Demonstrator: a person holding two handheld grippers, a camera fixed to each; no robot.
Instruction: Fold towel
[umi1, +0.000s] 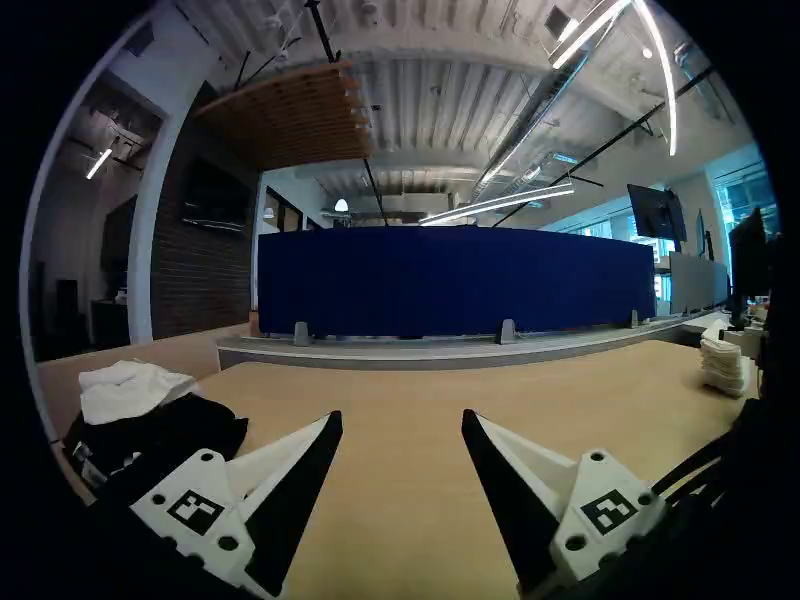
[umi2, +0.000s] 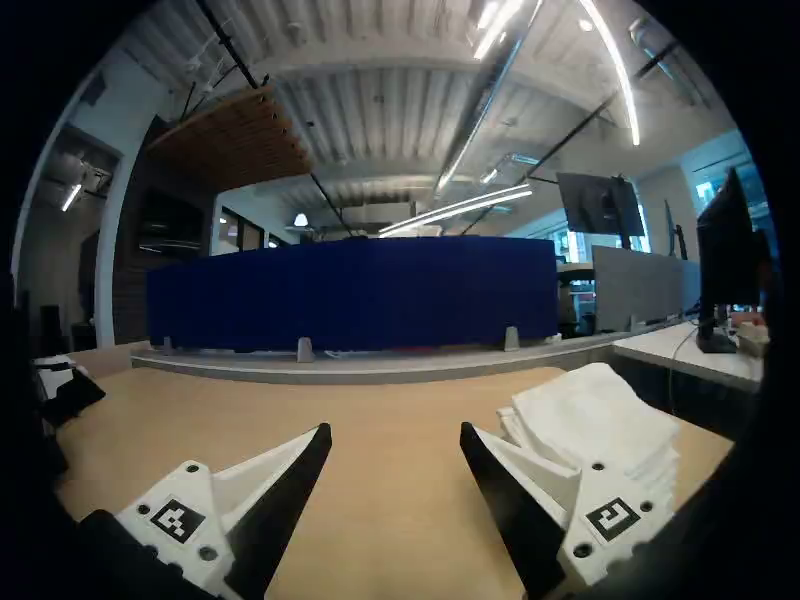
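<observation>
**Grippers, count: 2.**
- Left gripper (umi1: 401, 417): jaws spread wide, nothing between them. It hangs low over bare table (umi1: 560, 385).
- Right gripper (umi2: 395, 430): jaws likewise wide and empty, over the same table (umi2: 250, 400). Its right finger overlaps the folded stack in its own view; whether they touch cannot be told.
- Judgement: both sit over the open middle of the table, between supply and finished goods. No towel is in hand and the fold is not yet begun.

**Towels, the task's thing.**
- Stack of folded white towels (umi2: 600, 420), count: 1. It lies just beside the right gripper. From the left gripper view it sits well apart, at the table's far right edge (umi1: 722, 365). Layers too fine to count. Probably the finished pile, kept right to leave the centre free.
- Loose heap, count: 1, left of the left gripper. It holds one crumpled white cloth (umi1: 125, 388) on or against one dark cloth (umi1: 170, 430). Likely the unfolded supply, and the white piece the next candidate.

**Surroundings.**
- Blue partition (umi1: 450, 280), count: 1, upright along the table's far edge.
- Monitors: one hung high (umi2: 600, 205), one on a neighbouring desk (umi2: 725, 260).
</observation>
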